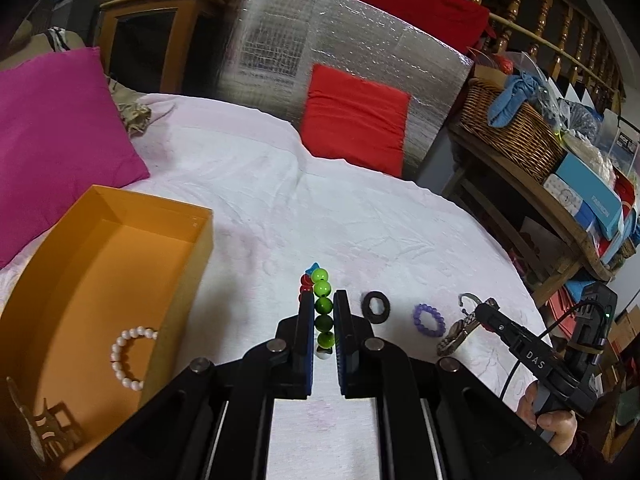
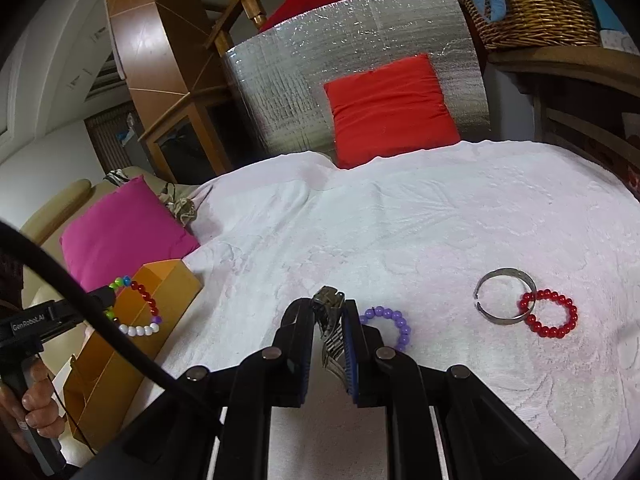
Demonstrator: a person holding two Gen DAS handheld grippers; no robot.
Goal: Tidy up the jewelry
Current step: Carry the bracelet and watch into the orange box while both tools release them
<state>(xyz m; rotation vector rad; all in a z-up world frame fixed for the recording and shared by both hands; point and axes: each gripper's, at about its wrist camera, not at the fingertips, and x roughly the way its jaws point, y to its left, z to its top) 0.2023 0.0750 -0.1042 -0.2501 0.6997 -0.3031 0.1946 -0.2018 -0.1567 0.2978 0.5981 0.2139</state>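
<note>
My left gripper [image 1: 324,305] is shut on a bracelet of green, red, blue and white beads [image 1: 322,289], held just above the white cloth to the right of the orange box [image 1: 182,292]. A pearl bracelet [image 1: 127,356] lies inside that box. My right gripper [image 2: 329,309] is shut on a metal watch [image 2: 330,322]. In the left wrist view the right gripper [image 1: 482,309] holds the watch [image 1: 456,334] at the far right. In the right wrist view the left gripper [image 2: 106,297] holds the bead bracelet [image 2: 140,314] against the orange box [image 2: 176,284].
On the cloth lie a black ring [image 1: 377,307], a purple bead bracelet [image 2: 390,326], a silver bangle [image 2: 504,296] and a red bead bracelet [image 2: 550,318]. A pink cushion [image 1: 60,140], a red cushion [image 1: 356,118] and a foil panel [image 1: 360,60] stand behind. A wicker basket [image 1: 516,132] sits on a shelf at right.
</note>
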